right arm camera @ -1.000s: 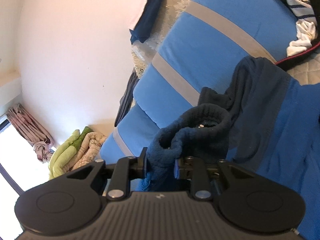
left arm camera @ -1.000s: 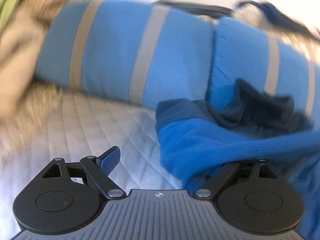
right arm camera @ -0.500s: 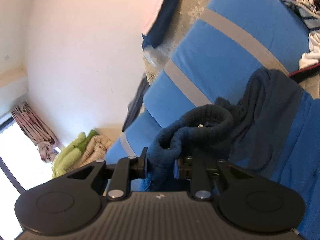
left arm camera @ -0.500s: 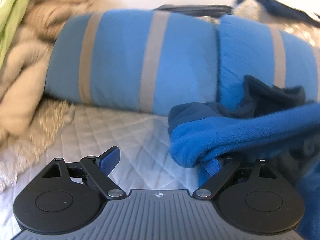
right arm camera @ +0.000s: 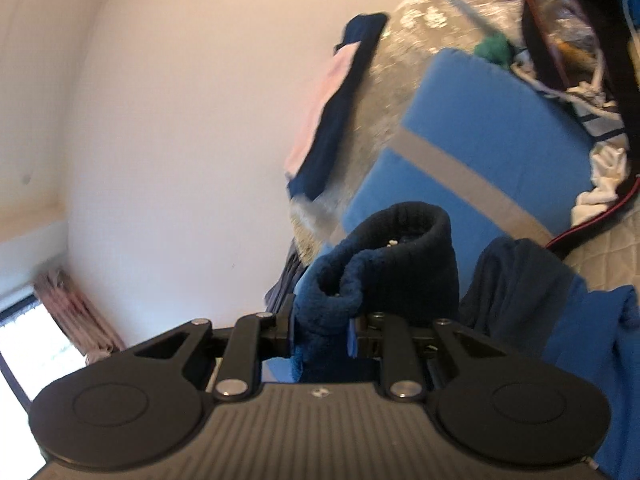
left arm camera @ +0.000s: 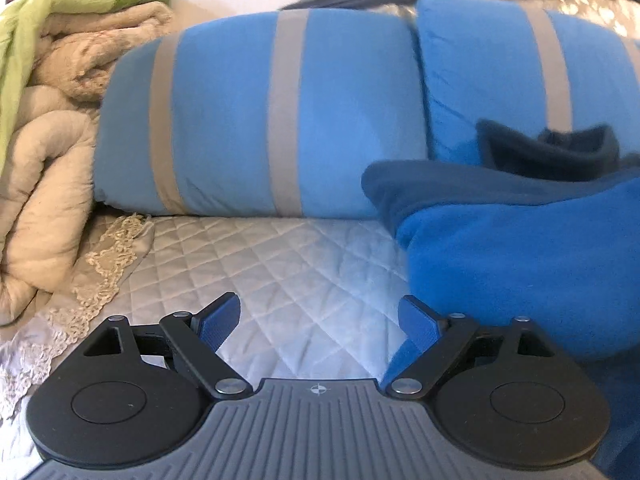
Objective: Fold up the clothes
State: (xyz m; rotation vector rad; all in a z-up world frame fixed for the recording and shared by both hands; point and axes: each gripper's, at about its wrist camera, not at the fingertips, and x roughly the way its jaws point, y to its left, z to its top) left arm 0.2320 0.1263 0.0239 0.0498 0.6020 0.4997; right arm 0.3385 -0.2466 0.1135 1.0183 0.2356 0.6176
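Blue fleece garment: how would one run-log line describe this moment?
left tongs: open, empty | right tongs: shut on blue fleece garment, dark cuff | surface: quilted bed cover

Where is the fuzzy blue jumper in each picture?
Left wrist view: the blue fleece garment lies at the right, on the quilted bed cover, beside the open left gripper.
Right wrist view: its dark cuff sits at bottom centre, pinched in the right gripper; the rest hangs at lower right.
Shared landmark: the blue pillow with grey stripes behind it.
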